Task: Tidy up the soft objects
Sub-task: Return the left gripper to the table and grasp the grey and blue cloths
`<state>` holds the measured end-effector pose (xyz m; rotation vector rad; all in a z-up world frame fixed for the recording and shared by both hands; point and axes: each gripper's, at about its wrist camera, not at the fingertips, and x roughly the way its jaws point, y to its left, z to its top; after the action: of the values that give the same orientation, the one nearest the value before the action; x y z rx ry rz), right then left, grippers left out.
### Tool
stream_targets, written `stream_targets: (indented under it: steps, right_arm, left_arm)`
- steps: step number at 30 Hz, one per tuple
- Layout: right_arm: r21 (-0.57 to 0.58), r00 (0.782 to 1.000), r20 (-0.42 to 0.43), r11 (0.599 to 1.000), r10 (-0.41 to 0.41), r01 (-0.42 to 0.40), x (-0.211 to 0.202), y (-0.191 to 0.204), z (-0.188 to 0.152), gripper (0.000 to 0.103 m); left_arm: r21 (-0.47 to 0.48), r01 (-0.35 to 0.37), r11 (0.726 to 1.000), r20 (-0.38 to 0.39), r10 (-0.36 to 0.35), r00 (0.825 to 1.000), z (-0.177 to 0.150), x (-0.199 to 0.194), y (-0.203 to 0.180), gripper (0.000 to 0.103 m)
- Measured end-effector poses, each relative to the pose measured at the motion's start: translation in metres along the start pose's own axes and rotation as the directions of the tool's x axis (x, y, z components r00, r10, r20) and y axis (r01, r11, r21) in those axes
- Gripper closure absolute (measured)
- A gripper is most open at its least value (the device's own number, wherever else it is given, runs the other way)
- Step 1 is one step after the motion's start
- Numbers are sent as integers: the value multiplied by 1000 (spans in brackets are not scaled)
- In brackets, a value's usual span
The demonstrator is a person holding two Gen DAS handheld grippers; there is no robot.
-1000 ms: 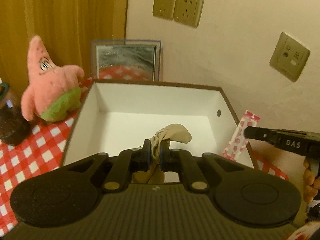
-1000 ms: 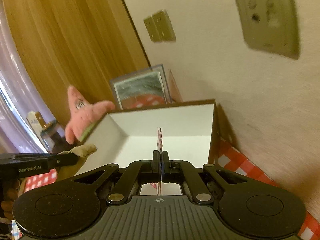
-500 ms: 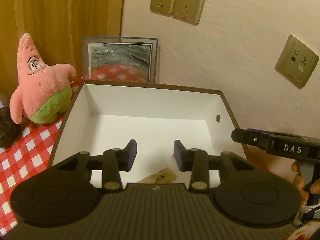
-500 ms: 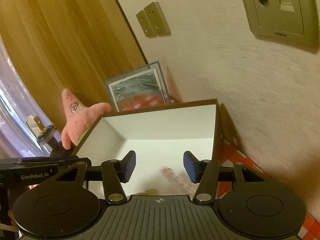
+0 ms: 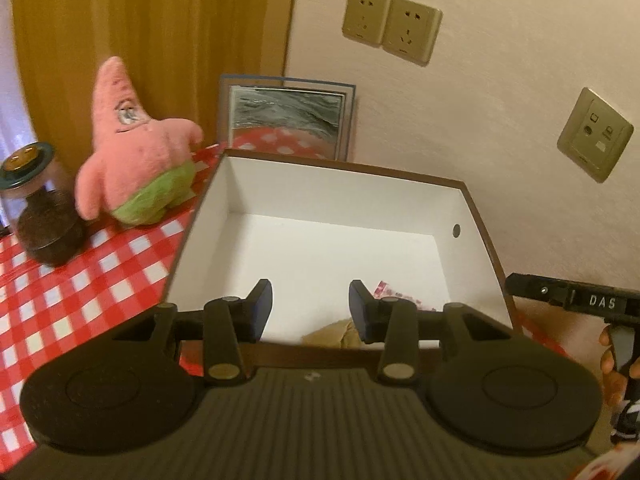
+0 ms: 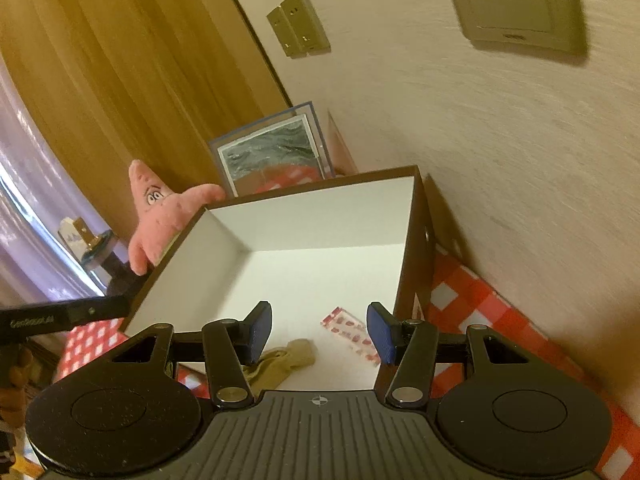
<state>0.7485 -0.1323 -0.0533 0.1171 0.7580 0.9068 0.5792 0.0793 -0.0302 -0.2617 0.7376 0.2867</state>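
Observation:
A brown box (image 5: 478, 220) with a white inside stands on the checked cloth by the wall. On its floor lie a crumpled beige sock (image 6: 286, 358) (image 5: 336, 332) and a flat pink-patterned packet (image 6: 350, 336) (image 5: 394, 292). My left gripper (image 5: 310, 308) hangs open over the box's near rim, nothing between its fingers. My right gripper (image 6: 318, 330) is open too, above the box's near end, with the sock and packet lying below it. A pink star plush (image 5: 132, 152) (image 6: 160, 216) with green shorts stands left of the box.
A dark jar (image 5: 38, 208) with a teal lid stands left of the plush. A framed picture (image 5: 286, 120) leans against the wall behind the box. Wall sockets (image 5: 392, 30) sit above. The red-and-white checked cloth (image 5: 80, 280) covers the table. A person's fingers (image 5: 612, 368) grip the right handle.
Both grippers opened and let go: the sock dropped from the left and the pink packet from the right, both now lying on the box floor. The left gripper drew back a little.

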Motion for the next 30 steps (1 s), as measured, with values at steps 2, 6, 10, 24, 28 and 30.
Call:
stream_targets:
  steps: [2, 6, 10, 24, 28, 30]
  right_arm:
    - [7, 1000, 4, 1000, 1, -1, -7, 0, -4, 50]
    - [43, 1000, 15, 999, 6, -6, -24, -3, -13, 50]
    - [56, 1000, 19, 998, -5, 4, -43, -3, -30, 50]
    - [69, 997, -60, 996, -52, 56, -96, 32, -112, 50]
    - [53, 996, -83, 998, -37, 42, -103, 53, -134, 50]
    - [40, 994, -101, 999, -29, 33, -104, 65, -146, 50]
  left_arm:
    - [-10, -8, 1000, 8, 8, 1000, -7, -13, 5, 65]
    - [-21, -34, 999, 22, 34, 999, -25, -42, 18, 65]
    - [-15, -69, 997, 28, 70, 997, -48, -70, 31, 64]
    - [-44, -159, 986, -38, 158, 987, -131, -143, 77, 63]
    - [-56, -150, 987, -66, 146, 987, -149, -150, 88, 63]
    - [-52, -140, 989, -77, 136, 988, -156, -152, 90, 63]
